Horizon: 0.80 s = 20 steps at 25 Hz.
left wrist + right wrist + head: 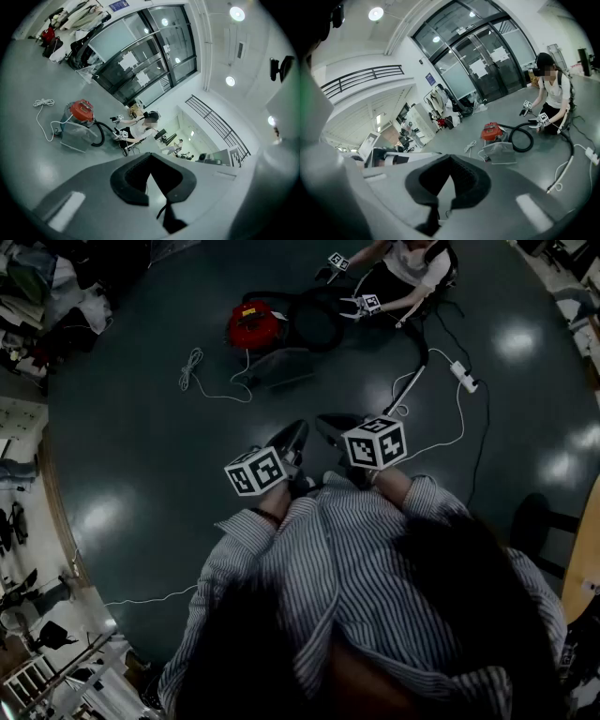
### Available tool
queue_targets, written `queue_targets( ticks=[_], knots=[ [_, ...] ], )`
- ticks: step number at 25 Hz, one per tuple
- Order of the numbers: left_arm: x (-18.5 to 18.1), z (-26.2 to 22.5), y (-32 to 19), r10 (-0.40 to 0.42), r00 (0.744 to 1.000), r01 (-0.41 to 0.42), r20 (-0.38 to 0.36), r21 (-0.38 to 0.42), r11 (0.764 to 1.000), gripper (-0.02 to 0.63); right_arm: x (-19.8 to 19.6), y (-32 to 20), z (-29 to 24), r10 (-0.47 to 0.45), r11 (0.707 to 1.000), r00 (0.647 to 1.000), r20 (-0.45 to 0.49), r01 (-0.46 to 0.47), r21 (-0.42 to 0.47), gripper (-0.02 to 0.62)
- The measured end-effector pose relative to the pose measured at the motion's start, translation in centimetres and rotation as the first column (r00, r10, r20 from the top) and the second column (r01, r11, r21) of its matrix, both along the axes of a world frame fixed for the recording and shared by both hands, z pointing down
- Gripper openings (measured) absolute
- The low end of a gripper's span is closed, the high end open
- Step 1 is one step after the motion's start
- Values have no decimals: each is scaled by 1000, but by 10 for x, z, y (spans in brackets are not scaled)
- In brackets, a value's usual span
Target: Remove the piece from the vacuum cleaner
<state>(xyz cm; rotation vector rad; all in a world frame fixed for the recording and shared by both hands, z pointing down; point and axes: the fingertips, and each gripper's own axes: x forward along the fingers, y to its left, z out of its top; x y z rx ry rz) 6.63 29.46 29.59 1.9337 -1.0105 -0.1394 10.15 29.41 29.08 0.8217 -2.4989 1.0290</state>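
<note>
Head view: left gripper (292, 435) and right gripper (330, 424) both pinched shut on nothing, well apart from the red vacuum cleaner (254, 324) across the floor. Walking over, I'd probably trip on those loose cables (190, 369) or bump the other person (412, 263).

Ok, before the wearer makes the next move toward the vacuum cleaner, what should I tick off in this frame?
1. Left gripper empty: ok, jaws shut on nothing.
2. Right gripper empty: ok, likewise shut.
3. Vacuum cleaner within reach: not ok, it stands far across the floor.
4. Vacuum cleaner free to work on: not ok, another person crouches at its hose.
5. Walking path clear: not ok, a white cable lies on the floor ahead.
6. Piece to remove picked out: cannot tell.
</note>
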Motion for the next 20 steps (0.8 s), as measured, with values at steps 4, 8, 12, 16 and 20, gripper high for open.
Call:
queue_targets(
  ticks=[4, 8, 12, 16, 20],
  knots=[
    [2, -3, 0, 5, 1000, -5, 17, 12, 1000, 6, -1, 1, -2, -11, 1000, 1000, -7, 11, 7, 2],
    [3, -3, -2, 9, 1000, -9, 17, 10, 1000, 6, -1, 0, -3, -14, 1000, 1000, 0, 14, 3, 2],
    [4, -1, -1, 10, 1000, -10, 13, 5, 1000, 6, 0, 1, -3, -16, 1000, 1000, 16, 16, -7, 2],
    [6, 2, -1, 11, 1000, -11, 15, 3, 1000, 6, 3, 1, -1, -15, 1000, 1000, 14, 15, -4, 2],
    [5, -1, -1, 6, 1000, -6, 13, 5, 1000, 6, 2, 1, -3, -19, 1000, 1000, 8, 18, 1, 2]
  ],
)
